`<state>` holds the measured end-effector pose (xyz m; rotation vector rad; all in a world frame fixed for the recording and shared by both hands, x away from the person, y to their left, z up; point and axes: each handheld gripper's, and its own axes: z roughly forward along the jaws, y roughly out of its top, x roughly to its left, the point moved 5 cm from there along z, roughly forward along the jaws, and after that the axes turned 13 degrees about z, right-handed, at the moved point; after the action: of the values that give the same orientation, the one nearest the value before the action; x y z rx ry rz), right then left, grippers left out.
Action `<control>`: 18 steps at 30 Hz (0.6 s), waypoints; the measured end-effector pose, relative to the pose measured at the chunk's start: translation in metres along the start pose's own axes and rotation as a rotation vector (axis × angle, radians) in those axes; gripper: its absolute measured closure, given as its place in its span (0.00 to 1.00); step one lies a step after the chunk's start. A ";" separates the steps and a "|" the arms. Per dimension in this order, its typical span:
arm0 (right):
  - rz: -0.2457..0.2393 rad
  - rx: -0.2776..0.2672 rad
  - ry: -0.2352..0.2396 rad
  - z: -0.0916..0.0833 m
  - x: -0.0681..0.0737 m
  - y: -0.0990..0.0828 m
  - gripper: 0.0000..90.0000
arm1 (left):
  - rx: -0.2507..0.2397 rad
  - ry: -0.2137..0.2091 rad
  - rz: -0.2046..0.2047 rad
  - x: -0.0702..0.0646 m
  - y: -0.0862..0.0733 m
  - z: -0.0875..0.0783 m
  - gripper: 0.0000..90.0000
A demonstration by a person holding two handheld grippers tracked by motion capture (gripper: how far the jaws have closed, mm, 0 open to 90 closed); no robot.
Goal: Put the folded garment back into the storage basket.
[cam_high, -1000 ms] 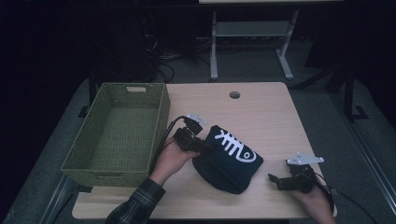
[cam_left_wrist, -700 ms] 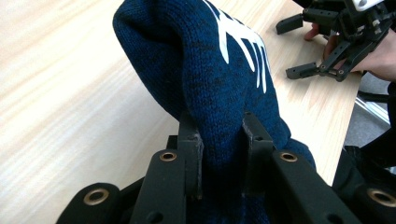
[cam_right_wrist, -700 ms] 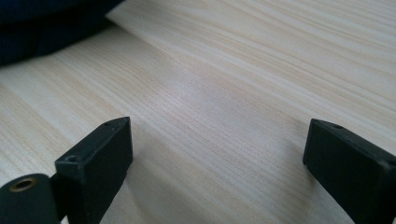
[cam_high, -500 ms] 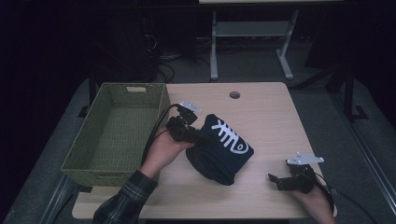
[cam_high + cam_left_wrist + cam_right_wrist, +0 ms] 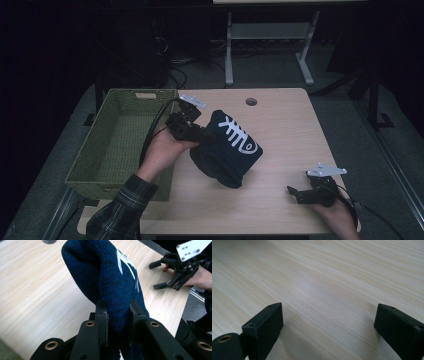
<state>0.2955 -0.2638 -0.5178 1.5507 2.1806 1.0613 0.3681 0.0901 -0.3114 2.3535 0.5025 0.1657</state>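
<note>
Left gripper (image 5: 117, 315), jaws clamped on a dark blue knitted hat with white fish-skeleton motif (image 5: 227, 150), beside a green woven basket (image 5: 120, 145); right gripper (image 5: 300, 192), jaws wide, on the pale wooden tabletop (image 5: 285, 130).

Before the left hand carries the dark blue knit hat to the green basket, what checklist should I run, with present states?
1. Left gripper clamps the knit hat: ok.
2. Hat lifted off the table: partly; whether its lower end touches, cannot tell.
3. Green basket empty inside: ok.
4. Right gripper open, apart from the hat: ok.
5. Cable clear of the basket rim: not ok, it hangs over it.
</note>
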 end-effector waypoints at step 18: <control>0.001 0.000 0.000 0.000 0.000 0.000 0.09 | -0.020 0.077 -0.033 0.021 -0.001 -0.069 0.82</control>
<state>0.2955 -0.2638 -0.5178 1.5514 2.1797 1.0613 0.3691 0.1422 -0.2622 2.3243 0.5743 0.2454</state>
